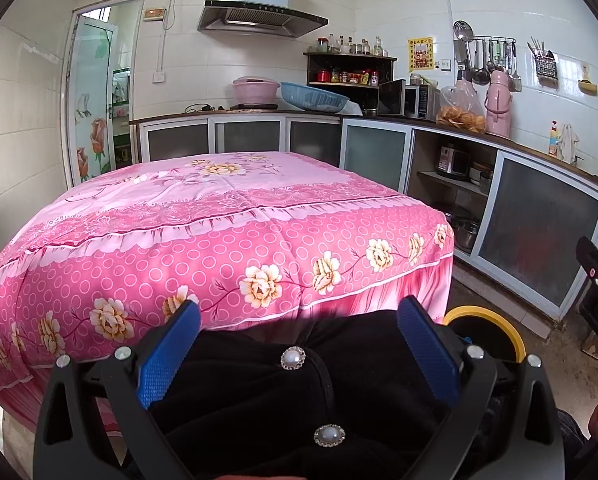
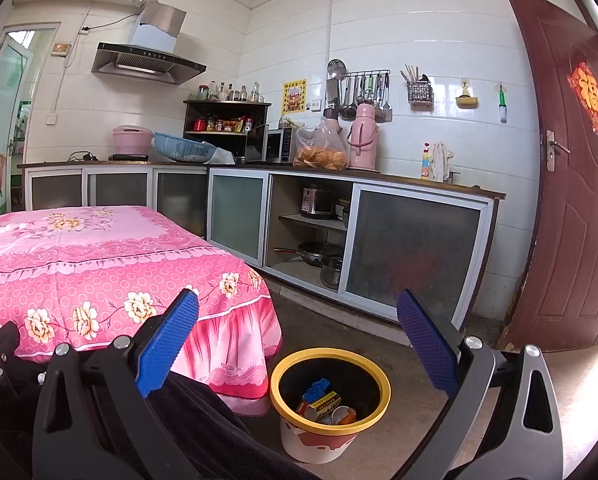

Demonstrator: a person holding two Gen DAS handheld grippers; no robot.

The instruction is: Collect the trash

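In the left wrist view, the left gripper [image 1: 299, 344] hangs low in front of a table [image 1: 219, 216] draped in a pink flowered cloth. Its blue-padded fingers [image 1: 167, 354] are spread wide and grasp nothing — between them lies only the person's black garment [image 1: 299, 396] with pearl buttons. The cloth's top is bare. To the right of the gripper, the yellow rim of a trash bin [image 1: 499, 326] peeks out on the floor, just beside the table's corner.

In the right wrist view, the right gripper [image 2: 299, 344] is likewise splayed open, its fingers [image 2: 427, 344] empty. Below and between them stands the trash bin [image 2: 373, 394], on the floor near the table's hanging cloth [image 2: 99, 268]. Inside it lie the scraps of trash [image 2: 325, 404] — a blue piece, a printed carton and crumpled wrappers. Kitchen cabinets [image 2: 411, 248] line the wall behind.
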